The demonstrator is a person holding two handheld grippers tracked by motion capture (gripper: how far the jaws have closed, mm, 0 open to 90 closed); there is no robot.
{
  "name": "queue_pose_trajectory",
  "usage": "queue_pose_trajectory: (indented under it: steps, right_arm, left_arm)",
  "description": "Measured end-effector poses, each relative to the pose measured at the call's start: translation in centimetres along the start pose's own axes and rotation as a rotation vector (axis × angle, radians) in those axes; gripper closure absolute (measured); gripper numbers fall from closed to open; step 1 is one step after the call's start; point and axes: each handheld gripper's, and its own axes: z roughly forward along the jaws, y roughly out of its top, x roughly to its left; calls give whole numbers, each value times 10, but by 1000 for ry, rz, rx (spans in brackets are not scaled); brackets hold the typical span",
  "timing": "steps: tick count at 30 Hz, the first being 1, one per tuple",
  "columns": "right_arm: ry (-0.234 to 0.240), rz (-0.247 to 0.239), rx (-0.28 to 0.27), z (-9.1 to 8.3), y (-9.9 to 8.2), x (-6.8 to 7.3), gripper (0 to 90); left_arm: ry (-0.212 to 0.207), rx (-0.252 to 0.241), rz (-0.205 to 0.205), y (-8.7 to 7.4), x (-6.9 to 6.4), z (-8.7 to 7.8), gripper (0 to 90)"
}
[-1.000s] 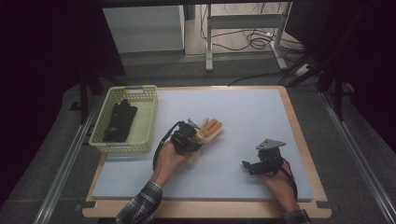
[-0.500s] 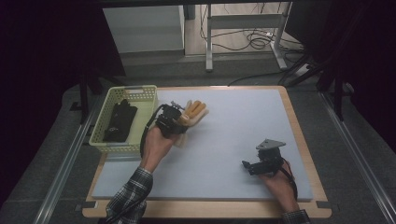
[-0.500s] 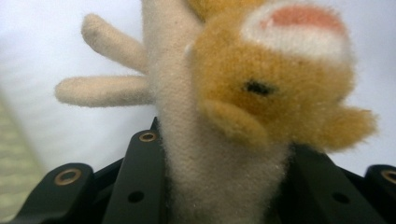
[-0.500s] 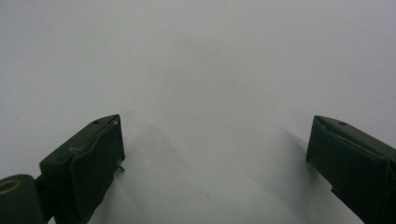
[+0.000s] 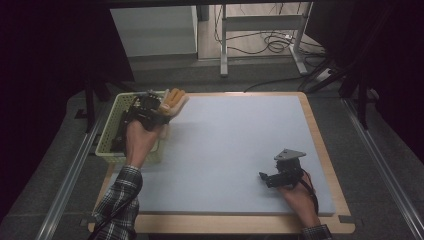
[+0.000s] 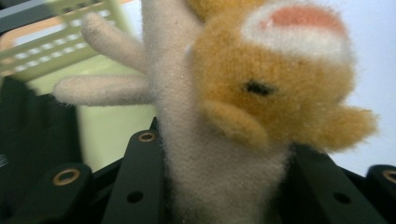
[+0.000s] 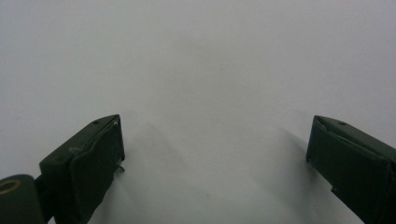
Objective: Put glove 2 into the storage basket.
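**Plush toy held at the basket's edge**

A tan and cream plush toy (image 5: 172,100) is clamped between the jaws of the left gripper (image 5: 161,107), at the far left, over the right rim of the green basket (image 5: 111,134). The right gripper (image 5: 263,178) is rested near right on the table (image 5: 240,145), jaws apart and empty.

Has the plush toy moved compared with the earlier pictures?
Yes. The plush toy, held in the left tongs, went left and farther up the table, to the green basket.
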Motion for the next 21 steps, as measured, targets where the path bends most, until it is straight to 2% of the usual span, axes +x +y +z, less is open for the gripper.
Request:
queue_pose_trajectory:
  steps: [6,12,18,21]
  right_arm:
    - [0,1,0,0,0,0,39]
    - [2,3,2,0,0,0,39]
    - [1,1,1,0,0,0,40]
    - [3,4,2,0,0,0,40]
  left_arm:
    - [54,18,-65,-8,32,2,649]
    - [88,49,-111,-19,56,19,645]
    - [115,104,-159,-28,69,45,643]
    - [125,133,-153,-29,69,55,642]
